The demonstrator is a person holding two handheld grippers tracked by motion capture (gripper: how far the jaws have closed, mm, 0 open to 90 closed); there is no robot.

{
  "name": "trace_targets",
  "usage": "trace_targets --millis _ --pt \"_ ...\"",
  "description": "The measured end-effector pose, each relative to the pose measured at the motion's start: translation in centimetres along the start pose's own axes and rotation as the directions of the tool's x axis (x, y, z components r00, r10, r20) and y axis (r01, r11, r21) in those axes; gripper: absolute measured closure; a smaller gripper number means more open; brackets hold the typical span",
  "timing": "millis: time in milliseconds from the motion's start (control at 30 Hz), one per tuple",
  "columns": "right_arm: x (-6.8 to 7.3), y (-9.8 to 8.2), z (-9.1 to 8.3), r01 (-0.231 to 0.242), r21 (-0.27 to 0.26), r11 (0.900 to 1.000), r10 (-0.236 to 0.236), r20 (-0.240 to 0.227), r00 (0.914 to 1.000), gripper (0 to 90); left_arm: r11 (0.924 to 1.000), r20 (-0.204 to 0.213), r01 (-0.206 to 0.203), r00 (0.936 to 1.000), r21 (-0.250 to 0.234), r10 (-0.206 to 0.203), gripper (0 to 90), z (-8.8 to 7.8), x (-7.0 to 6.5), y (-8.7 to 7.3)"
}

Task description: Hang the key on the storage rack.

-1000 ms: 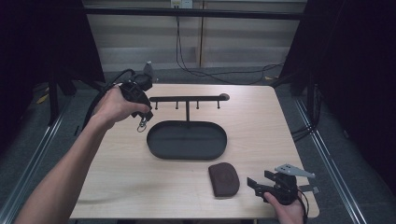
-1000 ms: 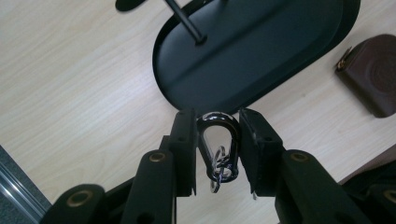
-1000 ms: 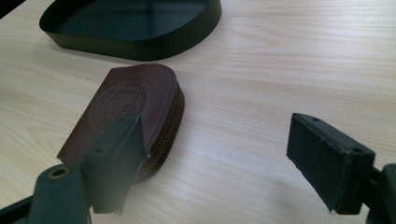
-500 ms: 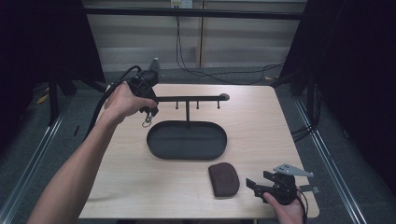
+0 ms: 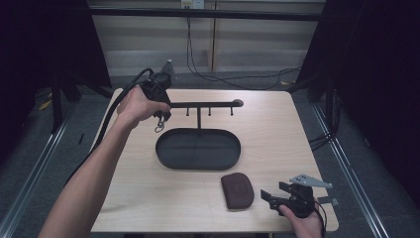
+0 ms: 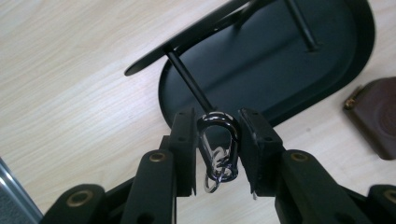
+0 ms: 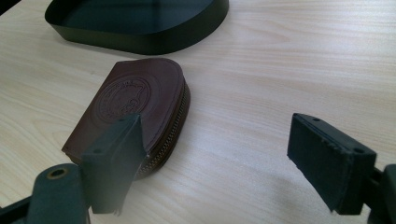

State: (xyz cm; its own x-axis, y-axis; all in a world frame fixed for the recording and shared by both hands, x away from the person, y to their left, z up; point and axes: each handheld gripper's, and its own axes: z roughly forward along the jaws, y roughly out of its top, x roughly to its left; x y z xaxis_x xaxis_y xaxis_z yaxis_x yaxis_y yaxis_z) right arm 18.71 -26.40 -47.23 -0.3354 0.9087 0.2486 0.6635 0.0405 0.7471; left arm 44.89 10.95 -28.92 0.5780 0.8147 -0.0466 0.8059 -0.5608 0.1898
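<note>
My left gripper (image 5: 159, 118) is shut on a silver carabiner clip (image 6: 217, 140) with small rings hanging from it (image 5: 159, 127). It holds the clip at the left end of a black peg rack (image 5: 203, 104). The tip of the end peg (image 6: 187, 80) meets the top of the clip; I cannot tell whether it passes through. The rack stands in a black oval tray (image 5: 198, 161). A brown leather zip pouch (image 5: 236, 190) lies on the table in front of the tray. My right gripper (image 7: 217, 144) stands open just right of the pouch (image 7: 130, 102), at the table's front right (image 5: 271, 197).
The light wooden table (image 5: 277, 134) has bare room on the right and front left. A black cable (image 5: 116, 106) trails from the left gripper over the table's back left corner. Dark frame posts and floor rails surround the table. The tray's near wall (image 7: 140, 39) shows beyond the pouch.
My left hand has carried the carabiner to the right and farther back, up to the rack's left end. The right gripper and the pouch have stayed put.
</note>
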Motion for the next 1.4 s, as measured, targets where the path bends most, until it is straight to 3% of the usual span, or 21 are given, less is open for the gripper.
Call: trace_targets --millis 67,333,633,1400 --pt "0.0 0.0 0.0 0.002 -0.003 1.000 -0.002 0.000 1.0000 18.4 0.9999 0.010 0.009 0.9999 0.005 -0.009 68.1 0.2 0.0 0.2" --pt "0.0 0.0 0.0 0.005 -0.003 1.000 -0.005 -0.003 1.0000 18.4 1.0000 -0.035 0.007 0.9994 0.002 -0.007 68.1 0.2 -0.5 0.9" --pt "0.0 0.0 0.0 0.007 -0.003 1.000 -0.007 -0.005 1.0000 18.4 0.9998 -0.048 0.018 0.9987 -0.002 -0.018 68.1 0.6 -0.4 1.0" --pt "0.1 0.0 0.0 0.007 0.004 1.000 -0.007 -0.005 1.0000 18.5 0.9979 -0.010 0.063 0.9979 -0.011 -0.064 68.3 1.2 0.4 1.2"
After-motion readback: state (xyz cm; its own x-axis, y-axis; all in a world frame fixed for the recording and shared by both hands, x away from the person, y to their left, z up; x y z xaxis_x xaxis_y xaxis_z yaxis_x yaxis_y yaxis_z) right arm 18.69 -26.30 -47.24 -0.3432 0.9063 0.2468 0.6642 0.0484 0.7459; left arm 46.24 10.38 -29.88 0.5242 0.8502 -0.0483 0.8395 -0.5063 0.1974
